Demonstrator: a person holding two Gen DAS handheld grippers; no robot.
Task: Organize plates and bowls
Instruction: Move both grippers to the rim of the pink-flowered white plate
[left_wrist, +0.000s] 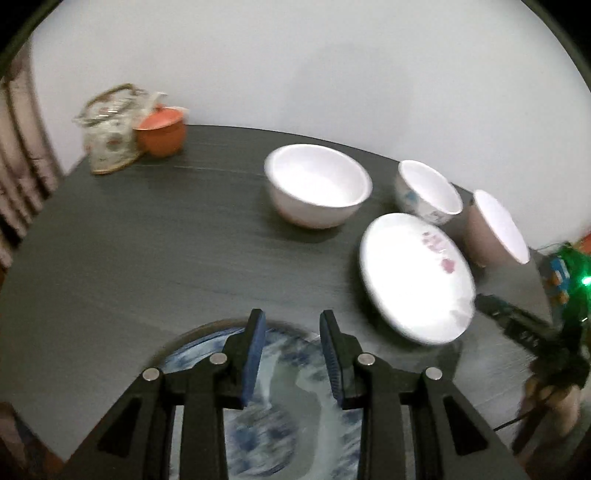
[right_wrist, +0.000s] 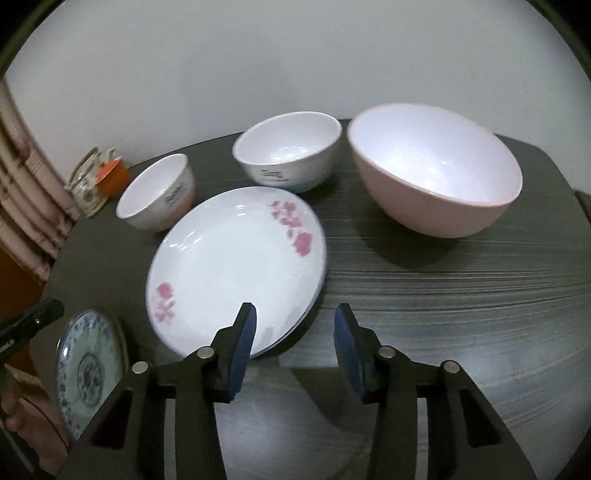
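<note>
A white plate with pink flowers (right_wrist: 236, 266) lies on the dark table, also in the left wrist view (left_wrist: 413, 277). My right gripper (right_wrist: 293, 325) is open, its left finger at the plate's near rim. A blue-patterned plate (left_wrist: 291, 398) lies under my open left gripper (left_wrist: 291, 328); it also shows at the lower left of the right wrist view (right_wrist: 86, 373). Behind stand two small white bowls (right_wrist: 157, 194) (right_wrist: 288, 151) and a large pink bowl (right_wrist: 436, 170). In the left wrist view the bowls (left_wrist: 317, 184) (left_wrist: 428, 192) (left_wrist: 495, 229) stand at the back right.
A glass teapot (left_wrist: 107, 129) and an orange lidded cup (left_wrist: 160, 129) stand at the table's far left corner by the white wall. A curtain (right_wrist: 29, 192) hangs at the left. The dark table (right_wrist: 461, 295) has a rounded edge.
</note>
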